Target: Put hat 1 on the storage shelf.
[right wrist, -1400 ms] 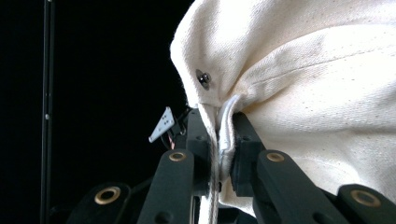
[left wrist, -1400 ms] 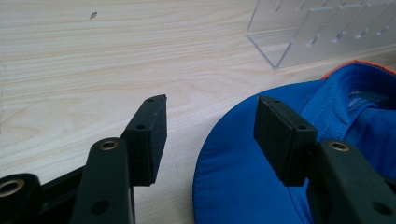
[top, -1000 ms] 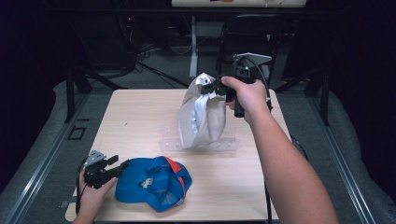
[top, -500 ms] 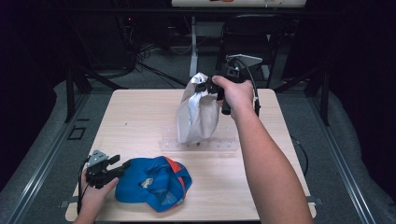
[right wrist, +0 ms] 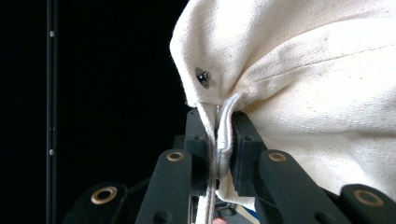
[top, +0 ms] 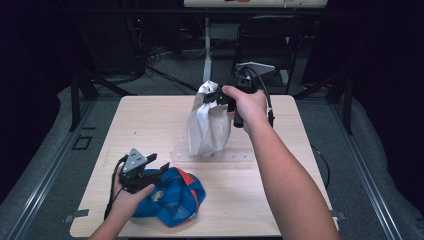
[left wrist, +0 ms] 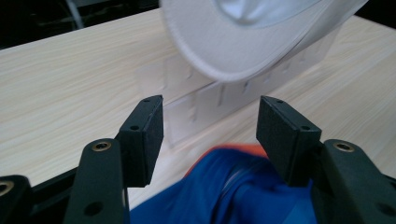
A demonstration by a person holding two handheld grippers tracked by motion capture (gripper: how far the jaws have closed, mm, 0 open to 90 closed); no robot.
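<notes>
A white cap (top: 207,125) hangs above the middle of the table (top: 150,120), its lower edge near a clear plastic strip (top: 215,154). My right gripper (top: 216,96) is shut on the cap's top, and the fabric is pinched between its pads (right wrist: 219,135). A blue cap with orange (top: 175,195) lies at the table's front. My left gripper (top: 157,165) hovers over that cap's left side. Its jaws have just been opening and stand open (left wrist: 210,135), with the blue cap (left wrist: 233,186) below them, ungripped. Ahead of them hangs the white cap (left wrist: 233,42).
The clear strip (left wrist: 196,102) lies flat across the table's middle. A dark chair (top: 280,45) and cables stand behind the table's far edge. Bare wood lies to the left and right of the caps.
My left gripper has moved right and up from the table's left front edge to over the blue cap. The right gripper with the white cap has shifted slightly left.
</notes>
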